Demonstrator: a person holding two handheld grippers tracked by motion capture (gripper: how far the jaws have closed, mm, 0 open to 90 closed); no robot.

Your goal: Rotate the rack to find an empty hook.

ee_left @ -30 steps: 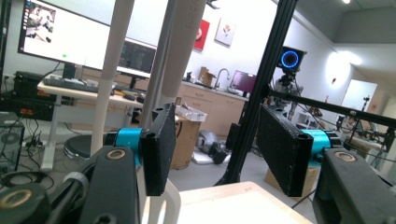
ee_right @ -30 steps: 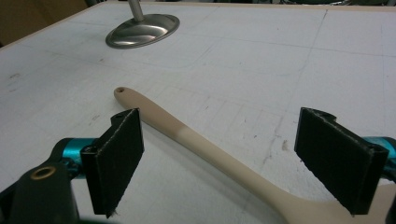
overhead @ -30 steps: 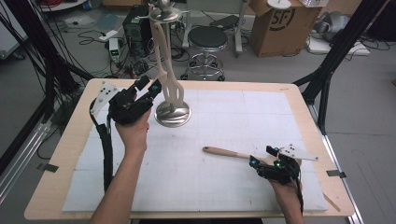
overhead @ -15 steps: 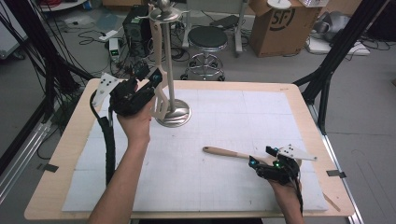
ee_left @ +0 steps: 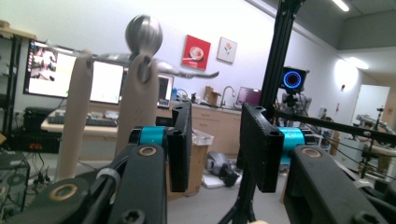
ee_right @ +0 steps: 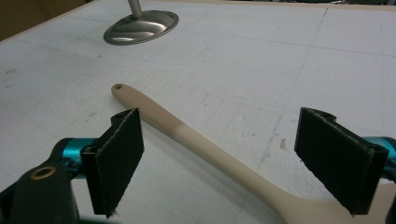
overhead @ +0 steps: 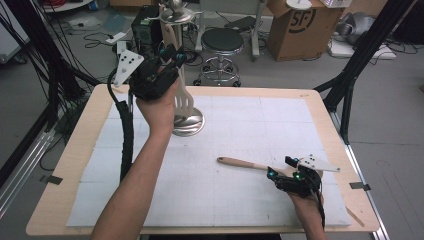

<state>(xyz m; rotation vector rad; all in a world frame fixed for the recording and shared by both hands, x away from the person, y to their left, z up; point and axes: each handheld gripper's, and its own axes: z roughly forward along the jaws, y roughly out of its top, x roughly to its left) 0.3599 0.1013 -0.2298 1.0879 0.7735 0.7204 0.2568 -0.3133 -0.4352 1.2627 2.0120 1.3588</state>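
Now | spoon [ee_right: 201, 142]: beige, wooden-toned handle end, lying flat | mat [ee_right: 261, 56]

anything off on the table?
Nothing damaged or spilled. One wooden spoon lies flat on the mat, apart from the rack where the other utensils hang. The right claw sits open around its lower handle, not pressing it.
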